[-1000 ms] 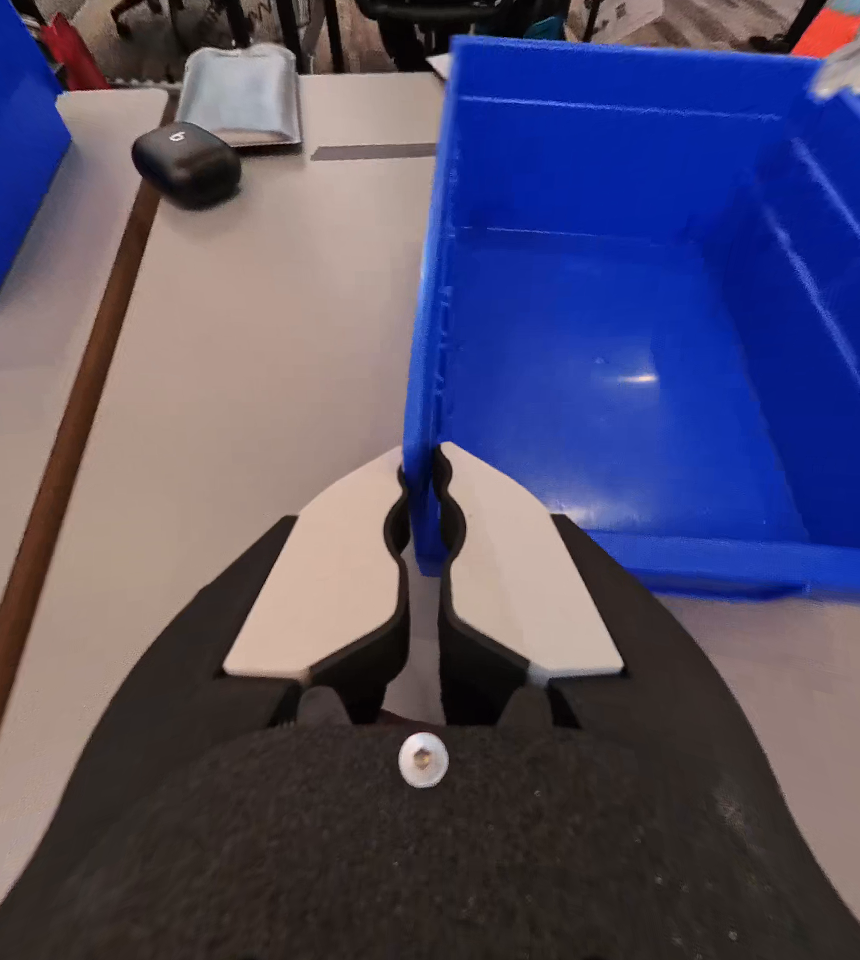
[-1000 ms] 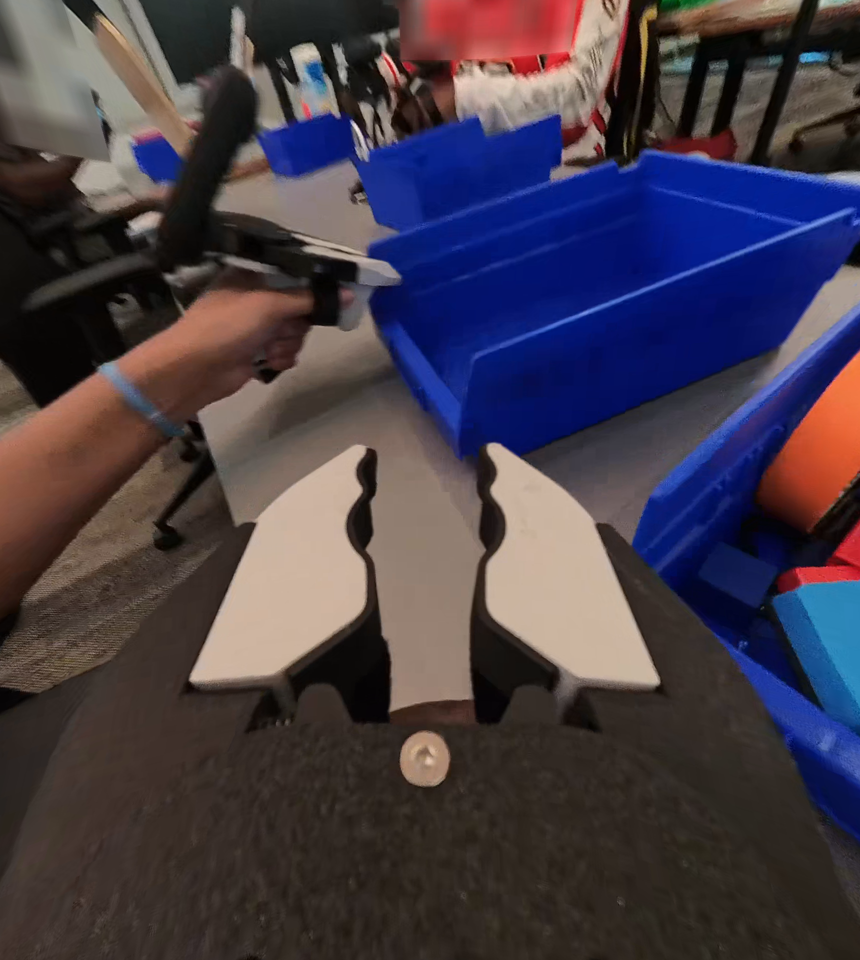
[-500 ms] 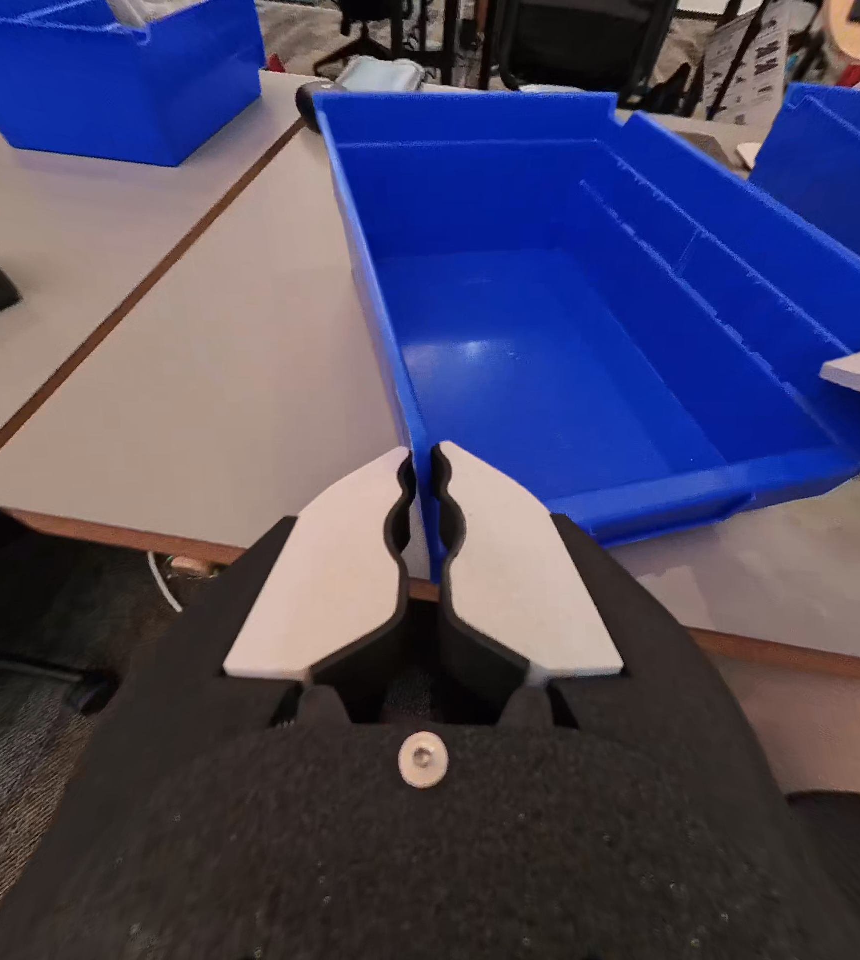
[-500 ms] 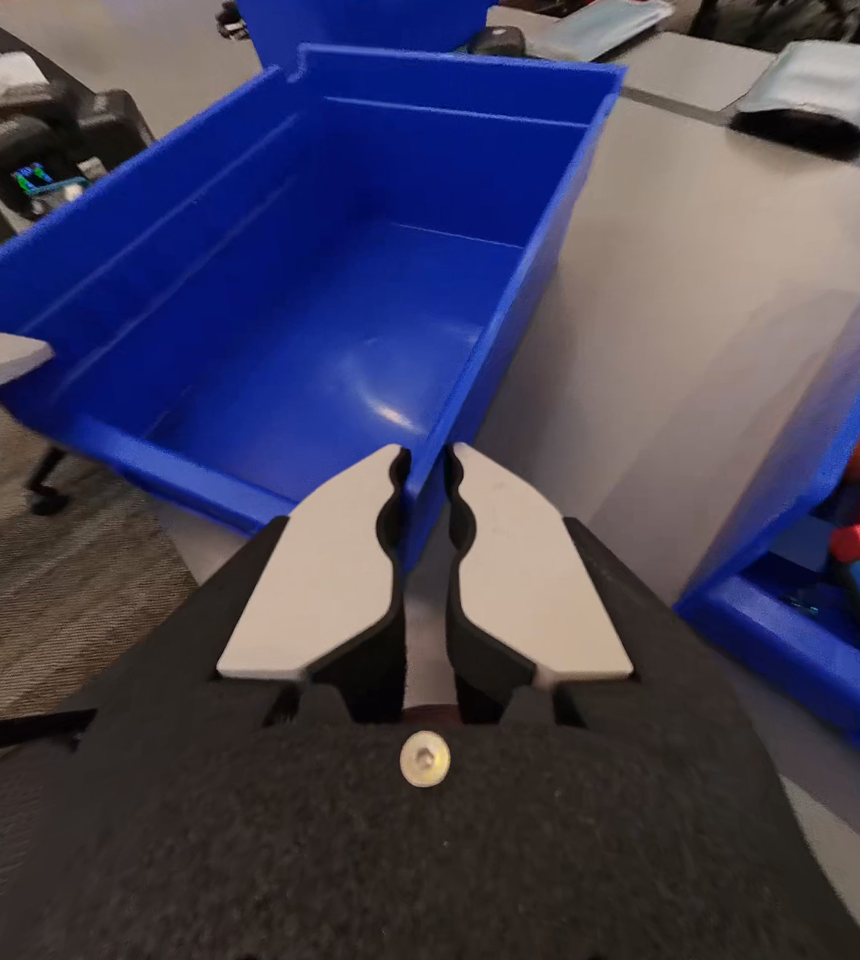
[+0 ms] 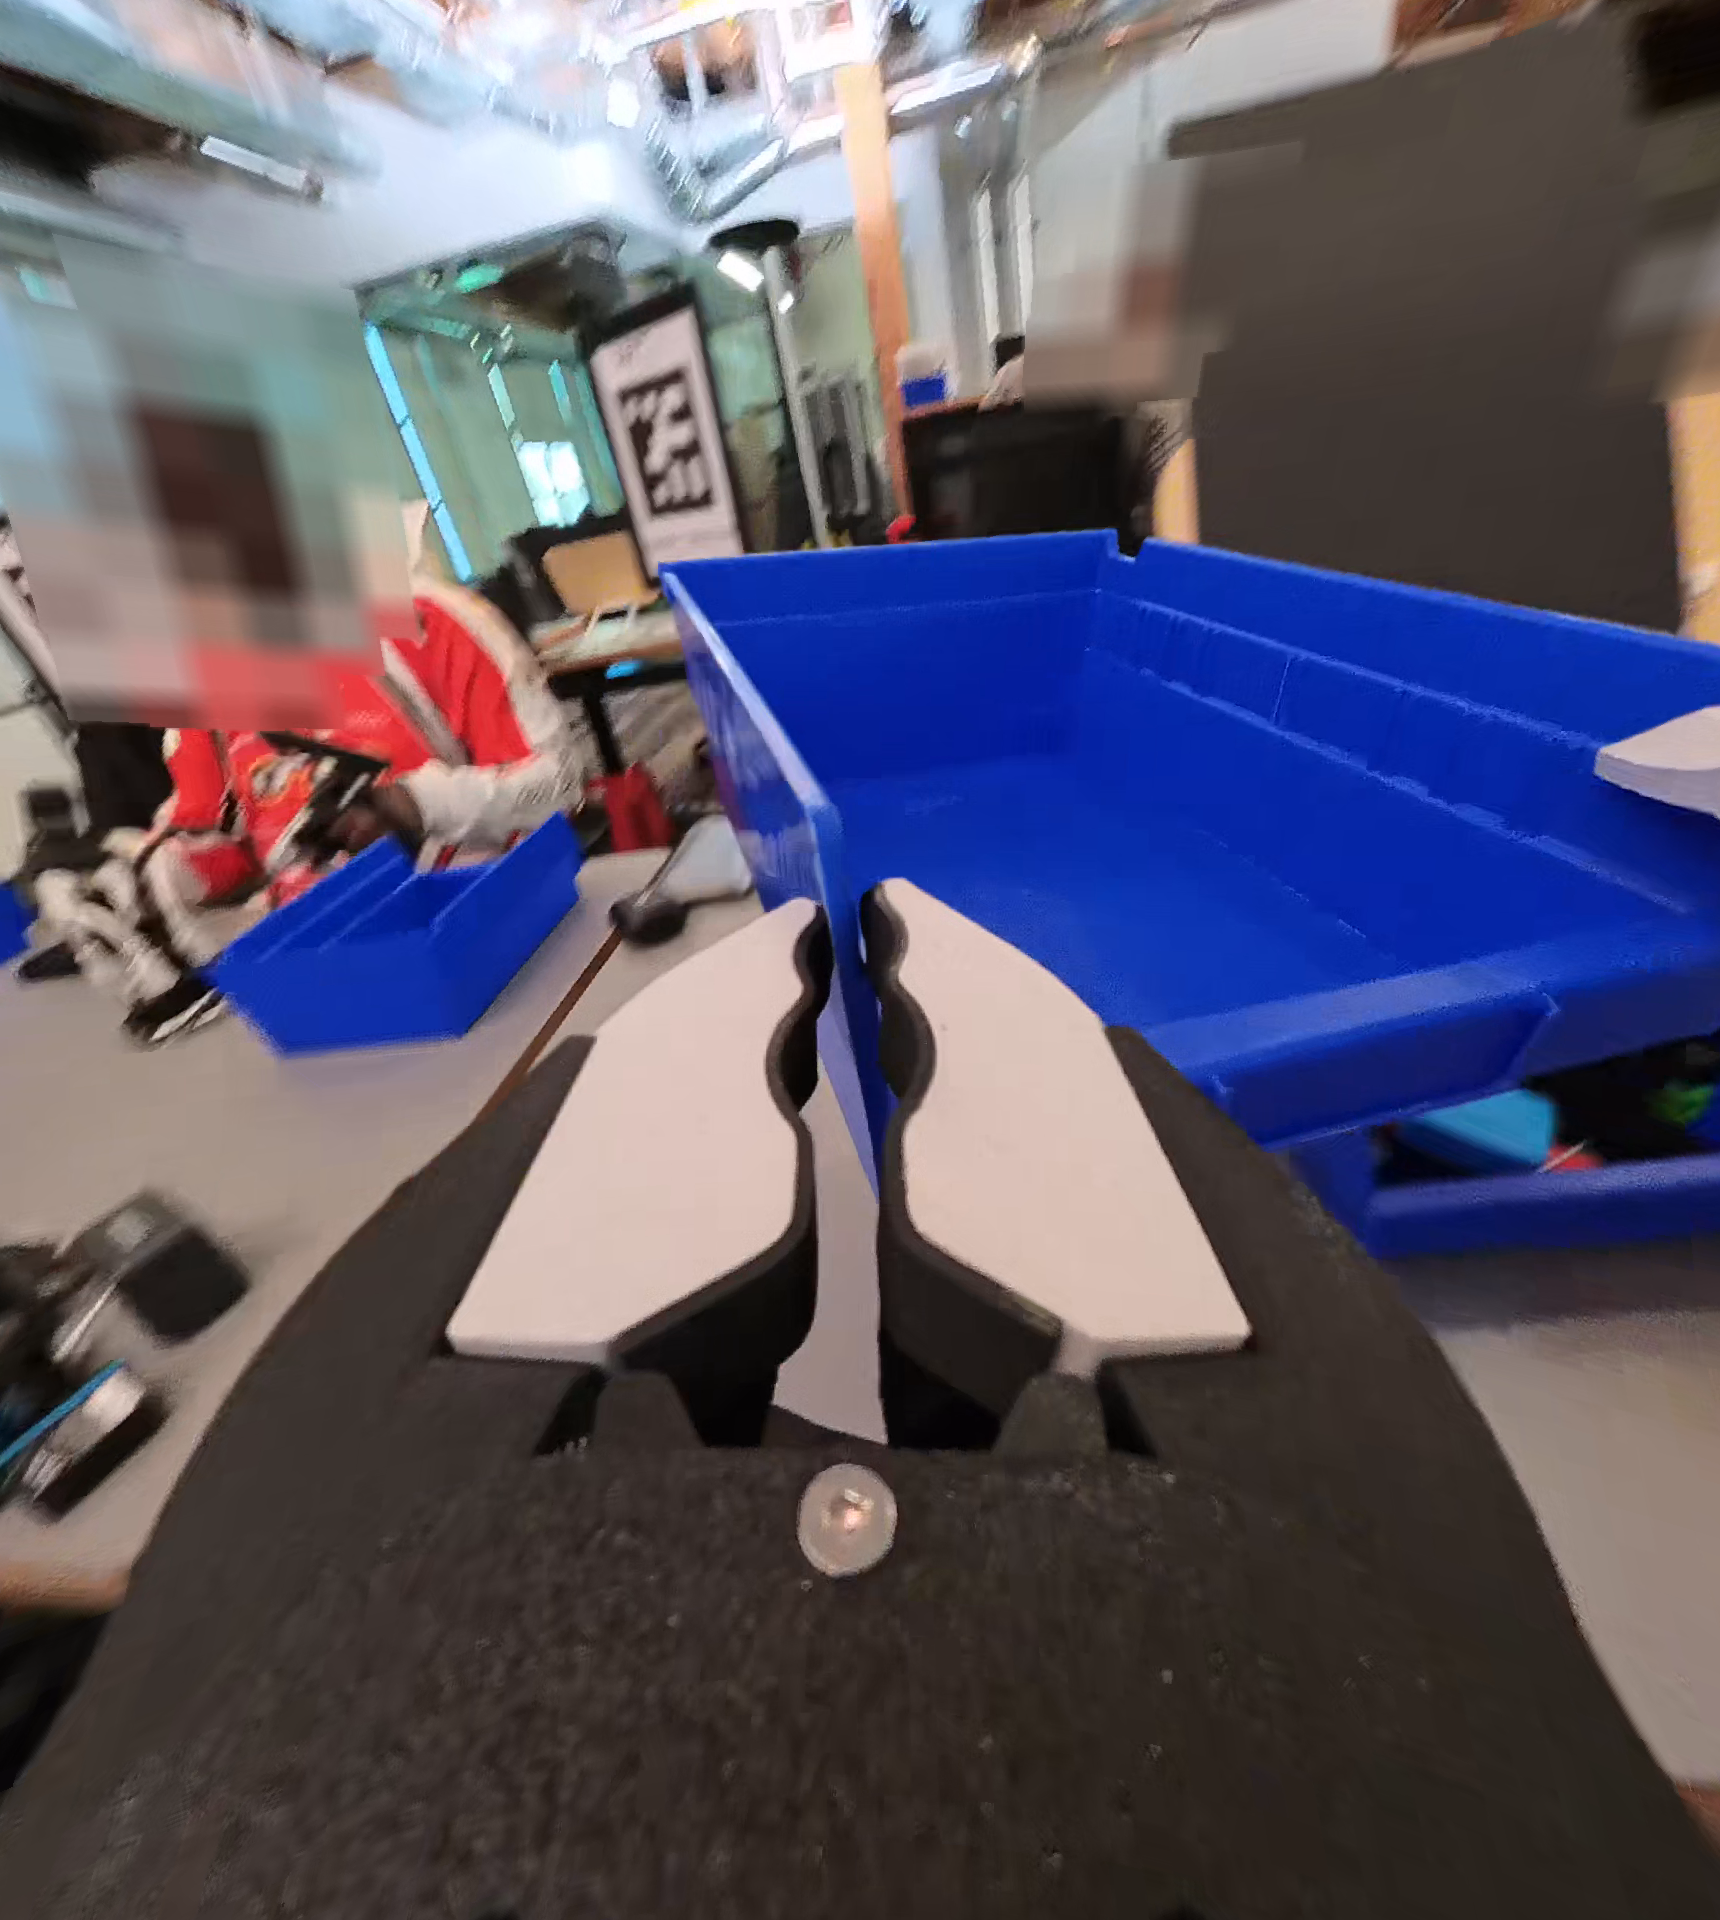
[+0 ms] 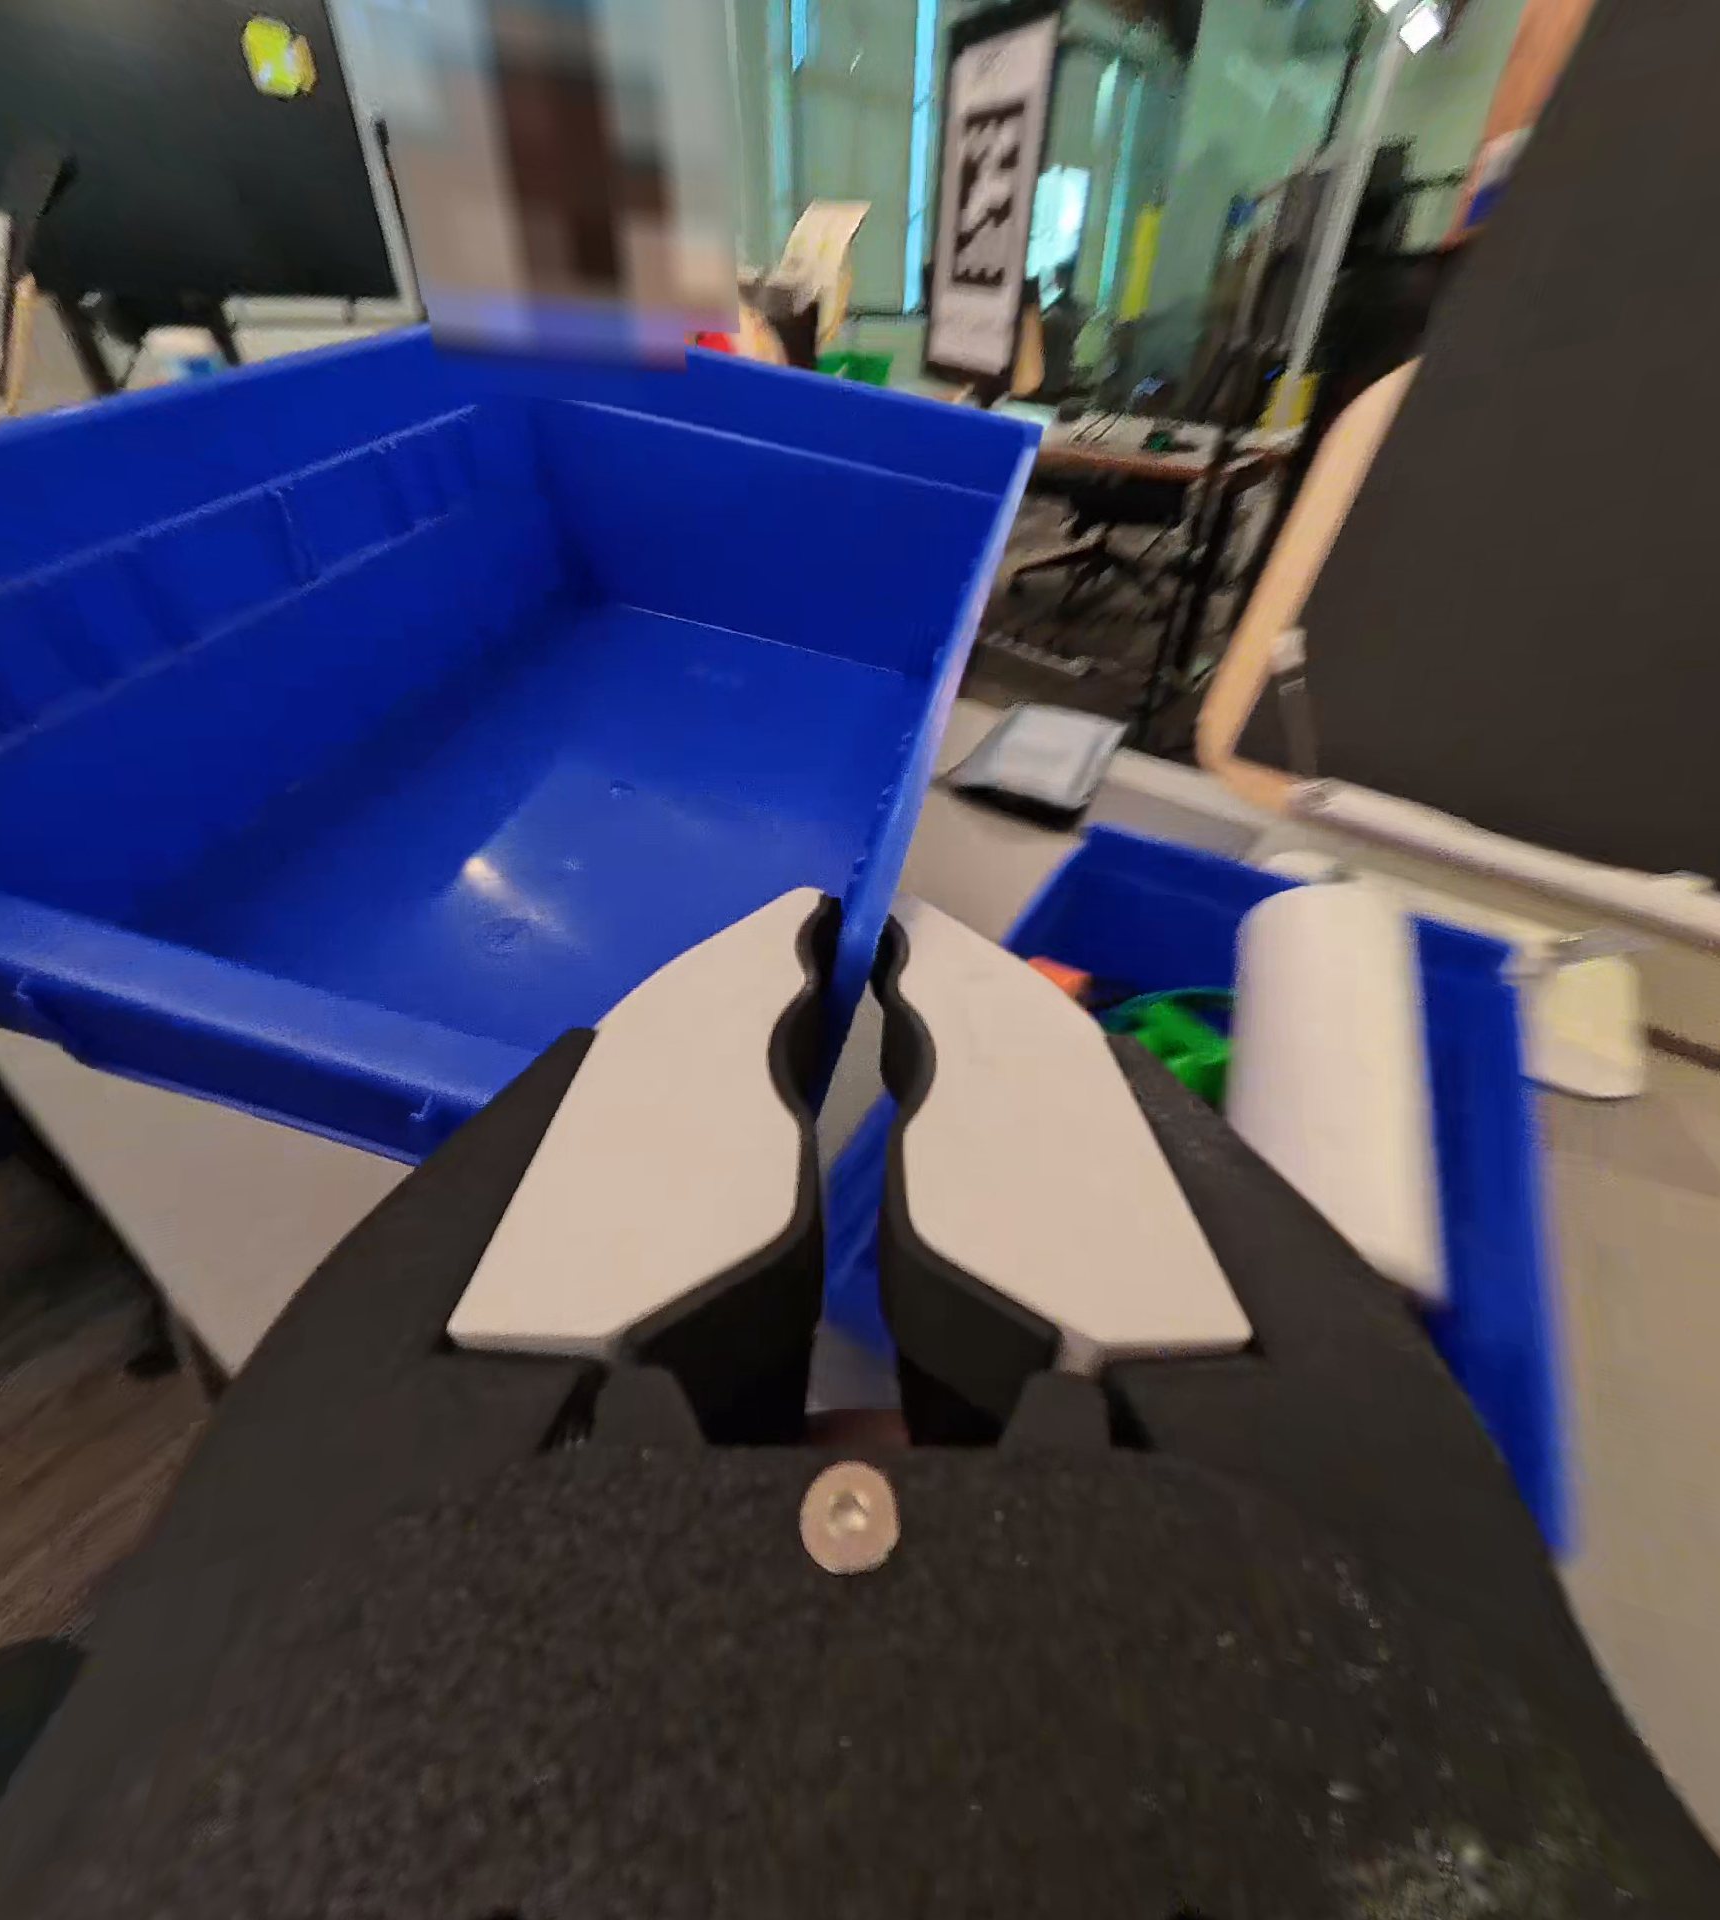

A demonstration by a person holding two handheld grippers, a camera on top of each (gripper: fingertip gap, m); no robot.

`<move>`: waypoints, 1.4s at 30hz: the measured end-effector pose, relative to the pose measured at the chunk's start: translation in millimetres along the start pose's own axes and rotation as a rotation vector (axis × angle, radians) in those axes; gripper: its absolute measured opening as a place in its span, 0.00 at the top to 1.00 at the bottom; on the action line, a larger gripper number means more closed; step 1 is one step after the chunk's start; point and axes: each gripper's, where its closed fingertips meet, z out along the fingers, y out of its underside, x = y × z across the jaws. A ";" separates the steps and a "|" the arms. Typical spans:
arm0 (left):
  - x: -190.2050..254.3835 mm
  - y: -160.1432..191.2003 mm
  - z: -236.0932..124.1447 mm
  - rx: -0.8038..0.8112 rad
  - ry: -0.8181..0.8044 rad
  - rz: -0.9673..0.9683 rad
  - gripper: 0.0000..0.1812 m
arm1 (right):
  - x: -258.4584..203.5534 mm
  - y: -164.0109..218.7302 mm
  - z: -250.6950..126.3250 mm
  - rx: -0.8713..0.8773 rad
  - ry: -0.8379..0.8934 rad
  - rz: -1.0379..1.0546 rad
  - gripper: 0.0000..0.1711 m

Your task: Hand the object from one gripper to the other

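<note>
Left wrist view: the left gripper [image 5: 843,914] is pinched on one side wall of the empty blue bin [image 5: 1251,914], lifted off the table [image 5: 56,1091]; the right gripper [image 6: 851,925] is clamped on the opposite wall. If either side is released, tilting is likely, and the filled bin [image 6: 1479,1143] beneath could be struck.

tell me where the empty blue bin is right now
The empty blue bin is lifted off the table, with the left gripper clamped on its left side wall and the right gripper clamped on its right side wall.
</note>
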 end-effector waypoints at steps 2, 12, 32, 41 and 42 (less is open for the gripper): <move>35.6 -30.4 20.0 0.047 0.076 0.021 0.97 | 43.5 -25.0 -23.2 0.053 0.085 -0.002 0.97; 337.4 -79.1 99.5 0.039 0.480 0.175 0.96 | 318.4 -7.6 -172.1 -0.004 0.548 0.086 0.98; 564.4 72.8 95.6 -0.211 0.685 0.216 0.92 | 490.4 181.9 -229.9 -0.252 0.682 0.276 0.98; 580.5 106.1 73.3 -0.333 0.809 0.246 0.86 | 493.0 217.3 -227.7 -0.212 0.585 0.594 0.96; 580.7 106.3 70.3 -0.341 0.822 0.247 0.85 | 492.9 217.2 -227.7 -0.203 0.586 0.597 0.96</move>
